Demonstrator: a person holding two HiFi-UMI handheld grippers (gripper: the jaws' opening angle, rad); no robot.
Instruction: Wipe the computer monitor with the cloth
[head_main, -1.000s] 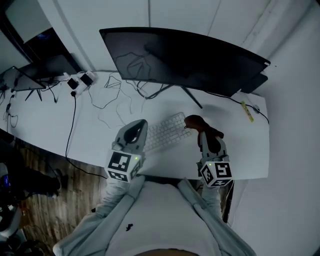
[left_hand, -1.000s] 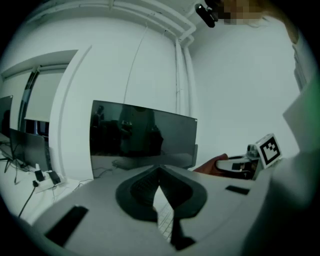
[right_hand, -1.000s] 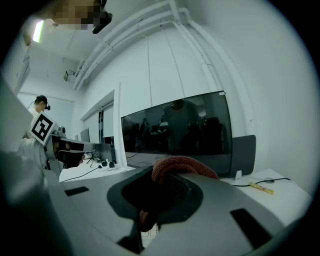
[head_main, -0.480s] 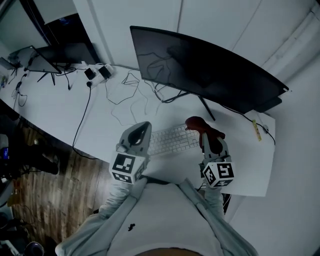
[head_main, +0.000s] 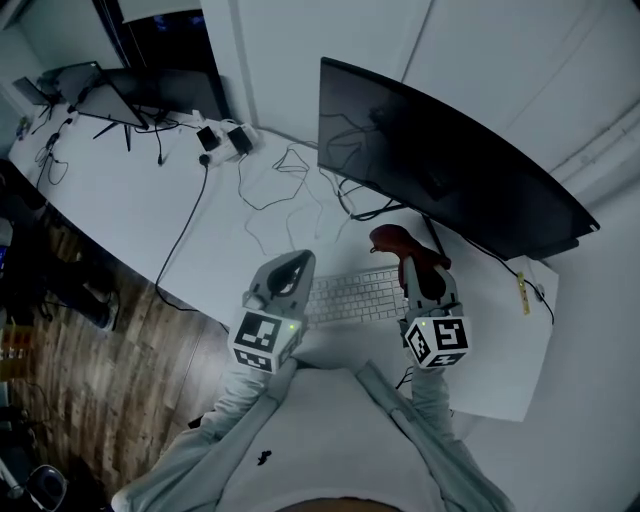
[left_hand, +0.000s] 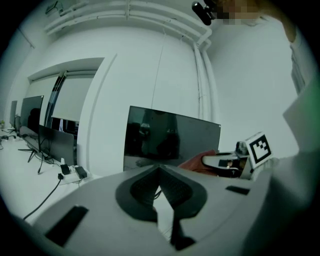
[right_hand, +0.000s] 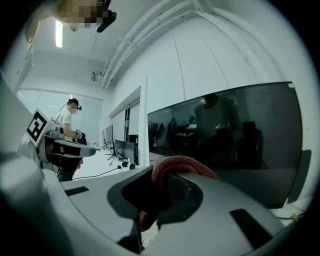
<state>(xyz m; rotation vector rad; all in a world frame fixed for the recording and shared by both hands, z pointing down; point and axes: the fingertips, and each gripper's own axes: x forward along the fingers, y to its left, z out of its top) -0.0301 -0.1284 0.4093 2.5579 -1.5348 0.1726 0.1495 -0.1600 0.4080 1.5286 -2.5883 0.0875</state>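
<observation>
A wide, dark curved monitor (head_main: 450, 165) stands on the white desk (head_main: 150, 220); the same monitor (left_hand: 170, 137) shows in the left gripper view, and the monitor (right_hand: 235, 135) fills the right gripper view's right half. My right gripper (head_main: 412, 258) is shut on a reddish-brown cloth (head_main: 393, 243), raised over the keyboard's right end, just before the screen's lower edge. The cloth (right_hand: 175, 167) bulges out between its jaws. My left gripper (head_main: 296, 263) is shut with nothing in it, over the keyboard's left end.
A white keyboard (head_main: 355, 295) lies under the grippers. Loose cables (head_main: 290, 190) trail across the desk behind it. A power strip with plugs (head_main: 225, 138) and a second dark monitor (head_main: 150, 90) sit at the far left. Wooden floor (head_main: 90, 380) lies beyond the desk's left edge.
The head view has swung, so the monitor and desk sit further right and lower. Both grippers have moved slightly toward the monitor, the right one still holding the cloth.
</observation>
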